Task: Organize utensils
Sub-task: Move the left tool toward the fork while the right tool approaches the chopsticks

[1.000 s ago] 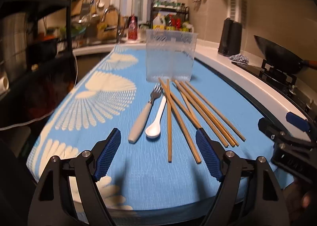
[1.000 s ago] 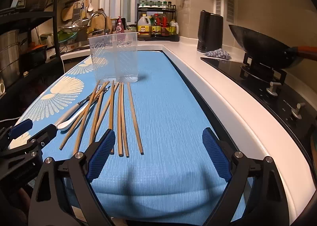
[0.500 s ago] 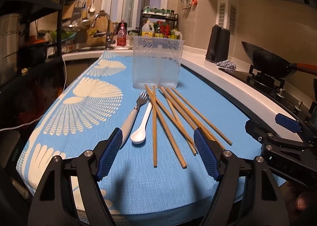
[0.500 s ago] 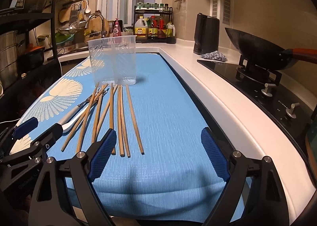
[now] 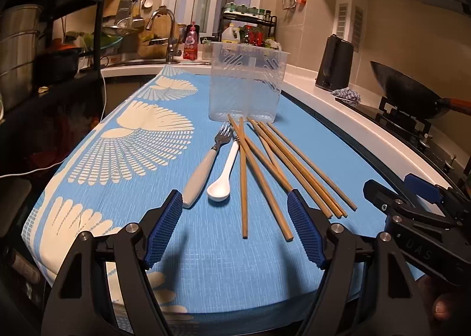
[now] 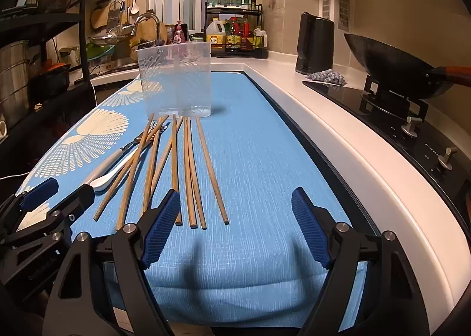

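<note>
Both views have drawn slightly nearer the chopsticks [image 6: 188,171], whose long axes run toward twelve o'clock, their near ends at eleven o'clock of the empty, closing right gripper [image 6: 235,230], nearer than the open, empty left gripper [image 5: 235,233].

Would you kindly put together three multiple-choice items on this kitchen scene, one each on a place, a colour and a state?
1. In the left wrist view, where does the fork lie?
A. On the stove
B. Just left of the spoon, on the blue cloth
C. On the bare white counter

2. What colour is the spoon?
A. Black
B. Blue
C. White

3. How is the clear container standing?
A. Upright and empty
B. Tipped on its side
C. Upright and packed with cutlery

Answers:
1 B: the fork's pale handle lies on the cloth beside the spoon, on its left.
2 C: bowl and handle are both plain white.
3 A: it stands on its base, and nothing shows through its clear walls.
</note>
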Demonstrator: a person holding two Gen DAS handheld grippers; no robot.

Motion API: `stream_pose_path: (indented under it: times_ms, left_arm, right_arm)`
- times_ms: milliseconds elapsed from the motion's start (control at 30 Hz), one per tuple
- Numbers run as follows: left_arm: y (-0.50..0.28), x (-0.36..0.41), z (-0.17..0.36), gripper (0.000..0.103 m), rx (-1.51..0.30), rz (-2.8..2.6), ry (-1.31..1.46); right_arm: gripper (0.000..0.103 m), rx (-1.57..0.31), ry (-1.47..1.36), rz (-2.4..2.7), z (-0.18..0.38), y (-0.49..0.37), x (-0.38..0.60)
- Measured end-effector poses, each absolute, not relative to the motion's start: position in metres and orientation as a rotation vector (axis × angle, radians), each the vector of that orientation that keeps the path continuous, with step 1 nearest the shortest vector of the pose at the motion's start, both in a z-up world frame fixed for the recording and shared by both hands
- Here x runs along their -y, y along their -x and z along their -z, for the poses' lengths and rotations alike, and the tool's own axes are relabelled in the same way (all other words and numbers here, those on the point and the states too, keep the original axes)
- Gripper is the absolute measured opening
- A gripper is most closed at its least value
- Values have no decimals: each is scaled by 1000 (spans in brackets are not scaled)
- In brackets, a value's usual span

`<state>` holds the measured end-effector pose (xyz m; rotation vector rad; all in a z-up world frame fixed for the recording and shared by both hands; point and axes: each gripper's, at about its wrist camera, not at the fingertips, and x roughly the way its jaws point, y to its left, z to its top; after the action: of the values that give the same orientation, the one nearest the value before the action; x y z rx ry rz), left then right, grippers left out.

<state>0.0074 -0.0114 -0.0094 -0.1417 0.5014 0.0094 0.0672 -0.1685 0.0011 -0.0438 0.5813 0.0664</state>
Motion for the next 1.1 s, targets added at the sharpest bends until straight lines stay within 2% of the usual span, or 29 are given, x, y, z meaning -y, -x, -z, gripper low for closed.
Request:
stream_pose_path:
  times_ms: [200, 367, 867, 1000, 1100]
  left_arm:
    - [-5, 18, 7, 71, -500, 14, 130]
    - [-5, 20, 11, 65, -516, 30, 120]
    - [-2, 27, 3, 65, -486, 40, 125]
    - [-3, 34, 5, 56, -479, 51, 93]
    - [-4, 38, 8, 48, -471, 61, 67]
  right_arm:
    - [74, -578, 59, -52, -4, -69, 165]
    - [73, -583, 68, -40, -3, -67, 165]
    - [70, -563, 54, -52, -6, -54, 172]
    - [68, -562, 32, -57, -3, -52, 177]
    - [61, -562, 8, -83, 0, -54, 179]
